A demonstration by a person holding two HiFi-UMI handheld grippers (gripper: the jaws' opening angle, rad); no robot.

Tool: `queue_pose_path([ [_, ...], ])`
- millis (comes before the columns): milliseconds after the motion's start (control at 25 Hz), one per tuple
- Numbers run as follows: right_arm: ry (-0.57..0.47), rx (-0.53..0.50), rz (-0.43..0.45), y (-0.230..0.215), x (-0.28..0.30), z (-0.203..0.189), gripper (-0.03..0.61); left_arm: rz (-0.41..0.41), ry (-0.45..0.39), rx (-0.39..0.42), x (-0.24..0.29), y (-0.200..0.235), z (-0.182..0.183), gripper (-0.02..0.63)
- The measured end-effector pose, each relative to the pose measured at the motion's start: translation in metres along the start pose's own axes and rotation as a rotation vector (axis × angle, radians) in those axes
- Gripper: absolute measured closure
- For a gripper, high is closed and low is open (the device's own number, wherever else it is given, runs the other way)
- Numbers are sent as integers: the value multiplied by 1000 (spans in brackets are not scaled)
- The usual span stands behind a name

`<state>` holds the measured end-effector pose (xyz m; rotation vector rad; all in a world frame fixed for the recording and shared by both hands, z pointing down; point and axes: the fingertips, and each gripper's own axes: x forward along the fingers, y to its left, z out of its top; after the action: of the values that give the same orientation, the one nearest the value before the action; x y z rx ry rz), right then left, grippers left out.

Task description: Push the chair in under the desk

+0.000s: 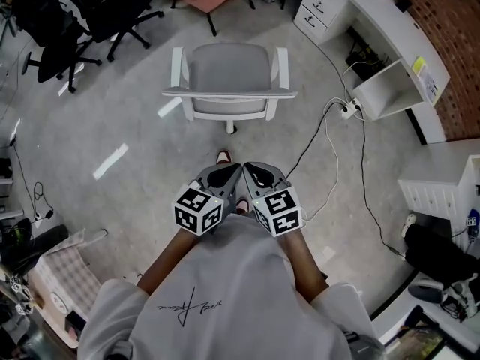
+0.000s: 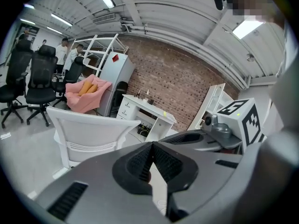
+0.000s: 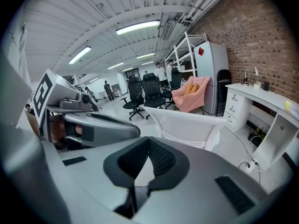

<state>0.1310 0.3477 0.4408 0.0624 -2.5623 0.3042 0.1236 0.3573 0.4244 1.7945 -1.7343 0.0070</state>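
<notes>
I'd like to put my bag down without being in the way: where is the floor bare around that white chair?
Bare floor lies left of the white chair, up to the black chairs, and between the chair and the left claw and right claw. Crowded: right of the chair, cables and a power strip run to the desk.

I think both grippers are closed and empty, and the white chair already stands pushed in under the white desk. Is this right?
Not fully. The white chair is not under the white desk: it stands on the open floor, apart from it, as the head view shows. The left gripper and right gripper are indeed closed and empty.
</notes>
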Motion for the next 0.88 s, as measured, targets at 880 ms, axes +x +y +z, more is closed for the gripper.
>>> queue_pose_path([
  [880, 32, -150, 41, -47, 95, 94, 551, -3, -3, 166, 33, 109, 96, 607],
])
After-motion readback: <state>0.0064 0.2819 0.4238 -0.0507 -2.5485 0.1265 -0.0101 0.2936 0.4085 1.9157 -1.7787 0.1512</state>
